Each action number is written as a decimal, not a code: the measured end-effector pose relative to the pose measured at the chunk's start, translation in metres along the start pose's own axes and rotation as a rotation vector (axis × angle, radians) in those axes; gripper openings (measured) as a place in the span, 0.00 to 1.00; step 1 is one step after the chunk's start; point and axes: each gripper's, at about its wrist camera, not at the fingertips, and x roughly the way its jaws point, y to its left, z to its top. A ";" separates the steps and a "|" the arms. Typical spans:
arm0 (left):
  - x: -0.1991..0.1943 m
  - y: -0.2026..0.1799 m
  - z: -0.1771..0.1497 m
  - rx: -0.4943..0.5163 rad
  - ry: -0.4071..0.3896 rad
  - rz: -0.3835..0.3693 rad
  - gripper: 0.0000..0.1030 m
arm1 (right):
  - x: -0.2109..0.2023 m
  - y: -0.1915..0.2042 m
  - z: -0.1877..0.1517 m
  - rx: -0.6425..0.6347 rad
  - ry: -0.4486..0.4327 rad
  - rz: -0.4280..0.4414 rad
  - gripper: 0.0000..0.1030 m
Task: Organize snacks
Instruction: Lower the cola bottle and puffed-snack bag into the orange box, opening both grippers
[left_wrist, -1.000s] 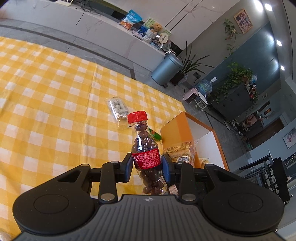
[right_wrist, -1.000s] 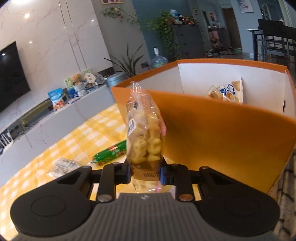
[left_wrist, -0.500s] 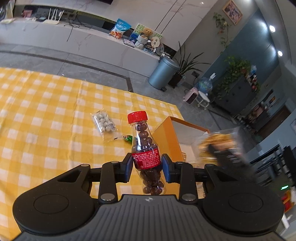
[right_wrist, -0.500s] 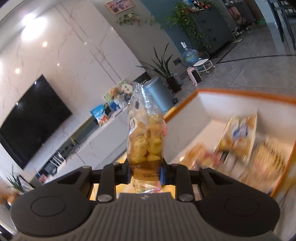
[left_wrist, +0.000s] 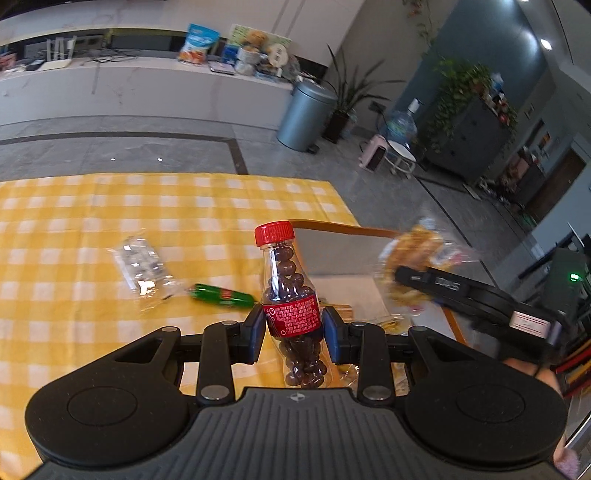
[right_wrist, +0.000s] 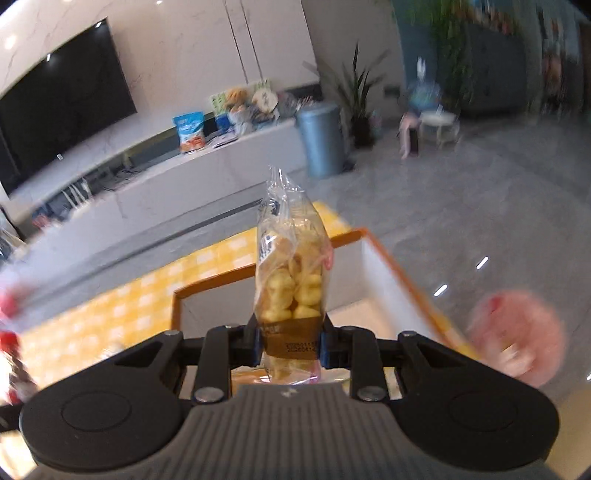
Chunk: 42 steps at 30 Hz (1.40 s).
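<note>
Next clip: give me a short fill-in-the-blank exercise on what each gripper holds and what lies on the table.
1. The left gripper is shut on a bottle with a ____ cap.
2. The right gripper holds a clear bag of puffs over the ____ box.
3. The green sausage stick lies on a yellow-and-white ____ tablecloth.

Missing words: red; orange; checked

A desk (left_wrist: 74, 206) draped in a yellow-and-white checked cloth carries a clear packet of pale round sweets (left_wrist: 142, 267), with a green-wrapped sausage stick (left_wrist: 221, 295) just beside it, and an orange-rimmed box (left_wrist: 343, 230) with white inner walls standing at the desk's far right corner.
</note>
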 end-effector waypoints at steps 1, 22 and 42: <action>0.005 -0.003 0.001 0.010 0.005 -0.003 0.36 | 0.007 -0.007 -0.001 0.038 0.019 0.027 0.25; 0.065 -0.056 0.010 0.117 0.018 0.059 0.36 | -0.019 -0.050 -0.028 0.023 -0.050 -0.065 0.93; 0.097 -0.079 0.009 0.125 0.031 -0.034 0.84 | -0.050 -0.089 -0.026 0.222 -0.166 0.009 0.89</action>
